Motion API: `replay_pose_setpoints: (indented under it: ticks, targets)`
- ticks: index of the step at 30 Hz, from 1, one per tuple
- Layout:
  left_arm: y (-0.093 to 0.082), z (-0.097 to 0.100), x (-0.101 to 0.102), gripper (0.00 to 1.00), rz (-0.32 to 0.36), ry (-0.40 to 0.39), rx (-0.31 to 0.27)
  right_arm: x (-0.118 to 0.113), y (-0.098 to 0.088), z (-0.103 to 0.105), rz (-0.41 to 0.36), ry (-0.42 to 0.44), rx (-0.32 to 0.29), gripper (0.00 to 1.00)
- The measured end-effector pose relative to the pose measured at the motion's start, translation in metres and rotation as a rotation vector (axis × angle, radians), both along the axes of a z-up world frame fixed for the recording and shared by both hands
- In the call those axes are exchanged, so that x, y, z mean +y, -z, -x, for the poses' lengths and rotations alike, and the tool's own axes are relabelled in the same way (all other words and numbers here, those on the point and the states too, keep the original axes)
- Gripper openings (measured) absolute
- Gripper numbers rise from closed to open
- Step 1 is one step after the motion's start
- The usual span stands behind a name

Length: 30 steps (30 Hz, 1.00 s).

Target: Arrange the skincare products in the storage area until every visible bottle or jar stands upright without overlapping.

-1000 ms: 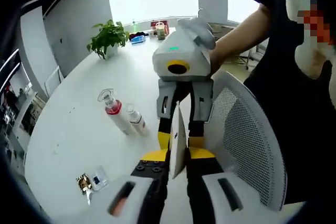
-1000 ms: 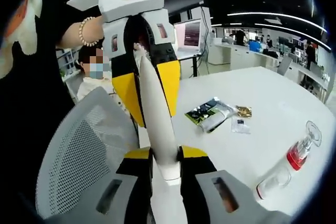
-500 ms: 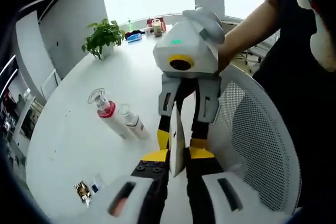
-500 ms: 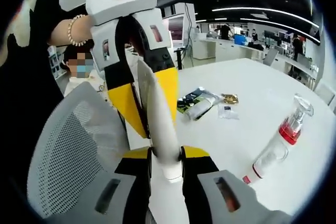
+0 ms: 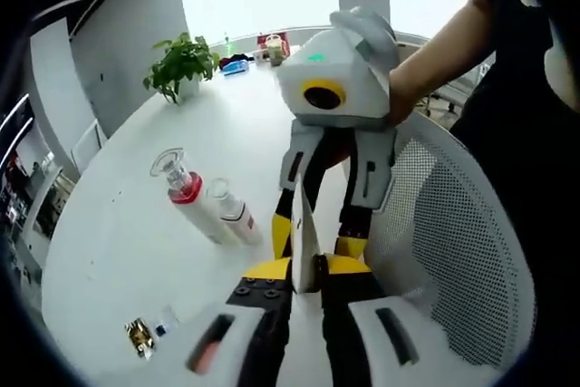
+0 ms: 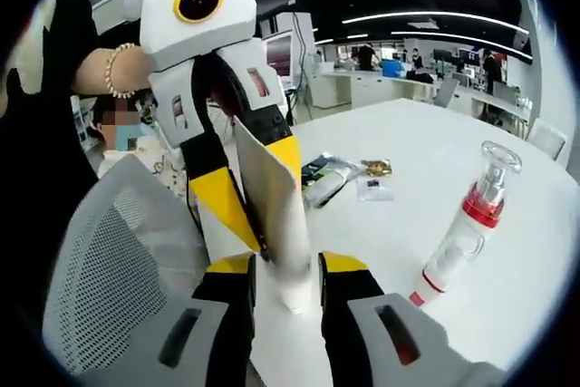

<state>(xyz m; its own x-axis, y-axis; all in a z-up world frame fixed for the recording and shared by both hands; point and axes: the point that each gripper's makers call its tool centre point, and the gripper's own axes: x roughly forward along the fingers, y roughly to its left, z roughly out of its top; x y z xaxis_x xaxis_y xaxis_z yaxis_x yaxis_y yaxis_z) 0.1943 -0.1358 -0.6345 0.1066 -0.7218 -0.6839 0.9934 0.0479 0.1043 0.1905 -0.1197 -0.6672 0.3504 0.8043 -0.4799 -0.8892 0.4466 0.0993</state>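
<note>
White table (image 5: 136, 224) holds 2 upright bottles (image 5: 213, 215) (touching), while both grippers clamp 1 white tube (image 6: 272, 215) between them.

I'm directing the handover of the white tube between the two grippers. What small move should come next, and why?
Probably open the right gripper and draw it back. Both grippers pinch the white tube in mid-air beside the chair, and the left gripper clamps its end, so one hand can carry it to the bottles on the table.
</note>
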Motion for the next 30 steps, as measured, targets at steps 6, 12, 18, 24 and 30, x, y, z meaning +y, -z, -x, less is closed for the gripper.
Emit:
replay_pose_setpoints:
  ticks: [6,12,18,24,30]
  targets:
    - [0.0,-0.012,0.0,0.17,0.033,-0.002,-0.024,-0.011,0.01,0.0,0.023,0.031,0.009,0.38]
    - [-0.001,-0.027,-0.003,0.17,0.068,-0.013,-0.049,-0.022,0.015,0.001,0.03,0.079,0.022,0.5]
    - [-0.003,-0.044,-0.008,0.17,0.081,-0.022,-0.066,-0.034,0.019,0.002,0.039,0.125,0.039,0.55]
    - [-0.003,-0.059,-0.014,0.18,0.087,-0.022,-0.079,-0.049,0.019,-0.003,0.036,0.179,0.048,0.63]
    - [-0.004,-0.077,-0.021,0.18,0.09,-0.025,-0.099,-0.063,0.019,-0.011,0.033,0.233,0.051,0.67]
